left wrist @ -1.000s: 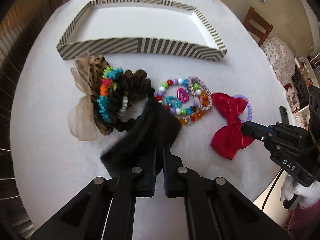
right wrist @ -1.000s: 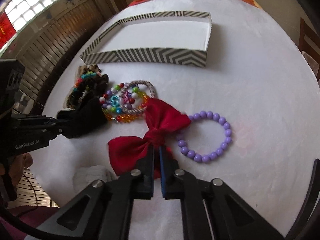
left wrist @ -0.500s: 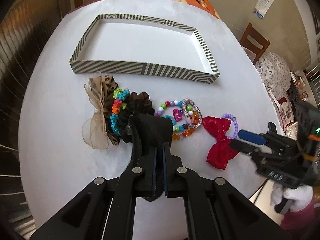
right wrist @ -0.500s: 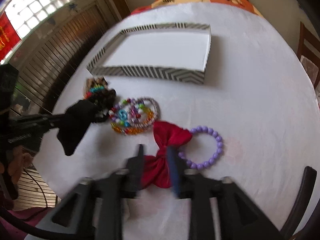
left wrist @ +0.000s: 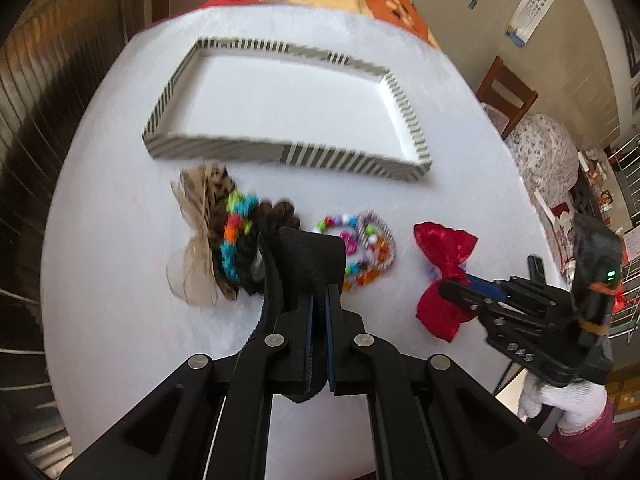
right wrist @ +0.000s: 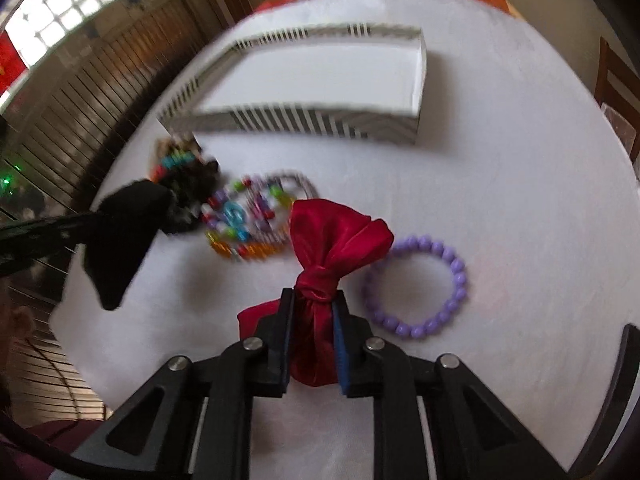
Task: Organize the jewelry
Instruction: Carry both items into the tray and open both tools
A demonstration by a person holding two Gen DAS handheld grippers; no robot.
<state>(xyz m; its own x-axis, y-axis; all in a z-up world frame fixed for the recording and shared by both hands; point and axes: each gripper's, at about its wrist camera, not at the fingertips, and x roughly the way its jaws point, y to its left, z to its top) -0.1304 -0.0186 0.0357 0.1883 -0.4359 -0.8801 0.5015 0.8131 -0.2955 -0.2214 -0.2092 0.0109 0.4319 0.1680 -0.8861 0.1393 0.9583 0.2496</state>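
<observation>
Starting at the left, a tan gauze bow lies on the white desk, touching a cluster of scrunchies with bright beads. Your left gripper has its fingers pressed nearly together on a black cloth band, which hangs from them above the desk in the right wrist view. Just right of it sits a blurred heap of colourful bead bracelets. Behind all of this, well apart from both grippers, stands the striped tray, its white floor bare.

Further right, your right gripper has its fingers closed partway around the knot of the red bow, one finger on each side of the knot. One lobe of the bow rises ahead of the fingertips and the other sits between the fingers. A purple bead bracelet lies flat on the desk just right of the bow, apart from the fingers.
</observation>
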